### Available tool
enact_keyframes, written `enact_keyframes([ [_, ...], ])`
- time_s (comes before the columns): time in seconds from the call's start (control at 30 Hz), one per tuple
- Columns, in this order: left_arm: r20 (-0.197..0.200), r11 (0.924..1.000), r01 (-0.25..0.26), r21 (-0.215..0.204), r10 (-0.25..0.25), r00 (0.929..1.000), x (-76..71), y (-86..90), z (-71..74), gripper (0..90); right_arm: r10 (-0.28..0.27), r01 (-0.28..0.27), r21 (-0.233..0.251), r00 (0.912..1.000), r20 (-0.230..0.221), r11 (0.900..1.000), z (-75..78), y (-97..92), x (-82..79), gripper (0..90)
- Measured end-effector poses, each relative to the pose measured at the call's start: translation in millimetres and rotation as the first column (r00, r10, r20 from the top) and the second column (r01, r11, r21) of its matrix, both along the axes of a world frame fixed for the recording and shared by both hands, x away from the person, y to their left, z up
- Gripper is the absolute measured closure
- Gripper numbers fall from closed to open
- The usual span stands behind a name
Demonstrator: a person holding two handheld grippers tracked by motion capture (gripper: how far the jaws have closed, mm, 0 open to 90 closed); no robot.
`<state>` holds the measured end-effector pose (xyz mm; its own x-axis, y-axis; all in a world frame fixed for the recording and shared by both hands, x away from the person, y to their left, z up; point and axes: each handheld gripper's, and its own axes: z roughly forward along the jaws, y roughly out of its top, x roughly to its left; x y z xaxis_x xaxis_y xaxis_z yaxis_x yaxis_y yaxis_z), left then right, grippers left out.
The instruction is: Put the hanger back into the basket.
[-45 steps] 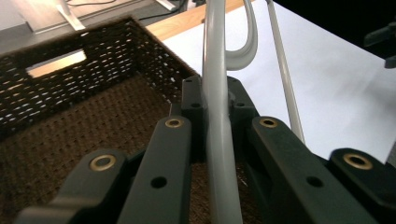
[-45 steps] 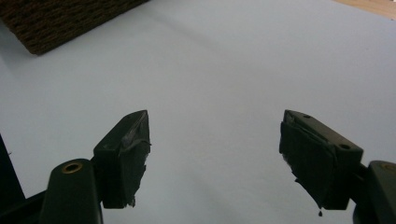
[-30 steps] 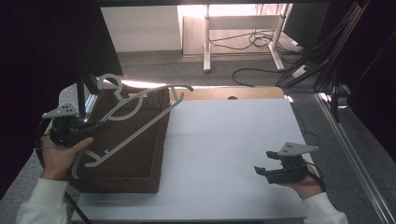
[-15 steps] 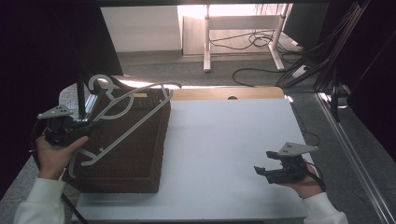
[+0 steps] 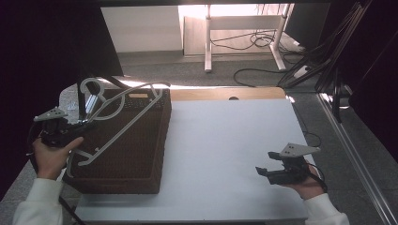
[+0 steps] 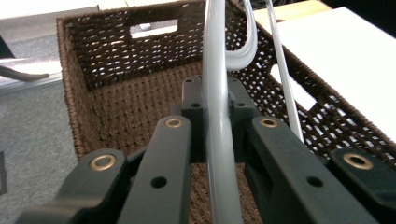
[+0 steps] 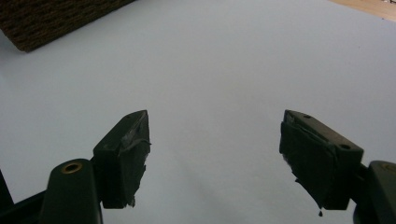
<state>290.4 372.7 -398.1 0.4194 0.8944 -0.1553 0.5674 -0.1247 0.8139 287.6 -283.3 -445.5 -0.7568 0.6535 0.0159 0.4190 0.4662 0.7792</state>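
Left gripper [image 5: 80,125] clamps a white hanger [image 5: 119,119] over the basket [image 5: 141,154]; right gripper [image 5: 263,171] rests open.

In the left gripper view the jaws are closed on the hanger's [image 6: 217,116] pale bar, which runs up between them, with the basket's [image 6: 116,107] woven floor and its handle slot beyond. From above, the hanger lies slanted across the basket's open top, hook toward the far left corner, lower end near the left hand [image 5: 51,154], and a second white hanger sits with it. The basket stands on the left end of the white table [image 5: 225,140]. The right gripper [image 7: 215,154] hovers low over bare tabletop near the front right edge, jaws spread wide with nothing between them, well apart from the basket.
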Motion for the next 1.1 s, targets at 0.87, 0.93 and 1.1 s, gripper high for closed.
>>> enact_keyframes([
  [0.87, -0.046, 0.9988, -0.045, 0.018, 0.046, 0.9979, 5.6, 2.5, -18.6, 36.2, -0.008, 0.008, 0.0, 0.9999, 0.006, 1.0, -1.2, -0.9, -0.5, 24.9],
  [0.93, -0.04, 0.9991, -0.037, 0.022, 0.038, 0.9985, 2.8, -2.7, -16.0, 35.1, -0.007, 0.007, 0.0, 1.0, 0.005, 1.0, -1.0, -0.6, -0.9, 24.9],
  [1.1, -0.027, 0.9994, 0.014, 0.032, -0.013, 0.9996, -7.7, -22.0, -7.6, 33.9, -0.006, 0.006, 0.002, 1.0, 0.004, 1.0, -0.7, -0.7, -1.1, 24.9],
])
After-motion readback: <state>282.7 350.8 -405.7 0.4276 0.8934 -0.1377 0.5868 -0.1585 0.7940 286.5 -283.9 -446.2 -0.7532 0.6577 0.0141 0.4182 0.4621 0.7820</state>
